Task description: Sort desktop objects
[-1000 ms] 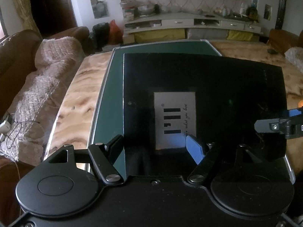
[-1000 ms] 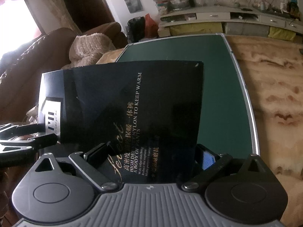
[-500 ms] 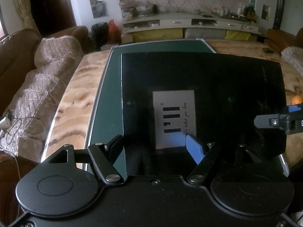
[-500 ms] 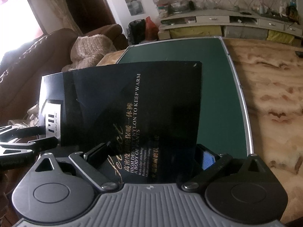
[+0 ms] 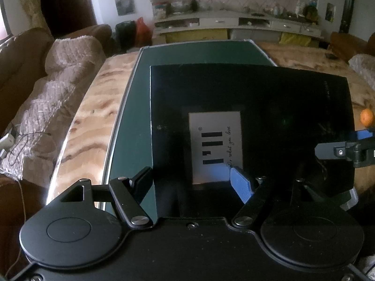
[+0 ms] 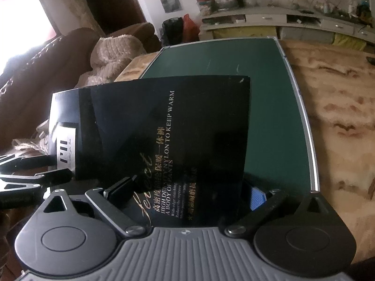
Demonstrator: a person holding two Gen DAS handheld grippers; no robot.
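Living-room clutter all round: a brown sofa (image 5: 21, 53) with a knobbly beige throw (image 5: 58, 89) on the left, a long white TV unit (image 5: 234, 23) at the back. Down at the left hand-held gripper (image 5: 194, 180), the jaws stand wide apart, the blue-padded finger (image 5: 241, 183) lying over the near end of a flat black package (image 5: 269, 98), the black finger just off its left edge; no sign it grips anything. Glossy, stiff-looking card or plastic, rectangular, with a white label (image 5: 215, 147) printed with black bars. It lies on a dark green panel (image 5: 199, 51) with a silver rim, set into the marbled, tan bench (image 5: 93, 121).

From the right wrist view, the right hand-held gripper (image 6: 187, 187) also straddles a black sheet (image 6: 168, 128), gold lettering running away from the camera, long axis pointing away toward the far end of the panel. Whether those fingers actually pinch it, hard to call from here; the sheet hides the gap. It overlaps the labelled package (image 6: 65, 114) on its left.

An orange fruit (image 5: 366, 117) sits at the far right of the bench, beyond the package's edge, just above the right hand-held gripper's finger.
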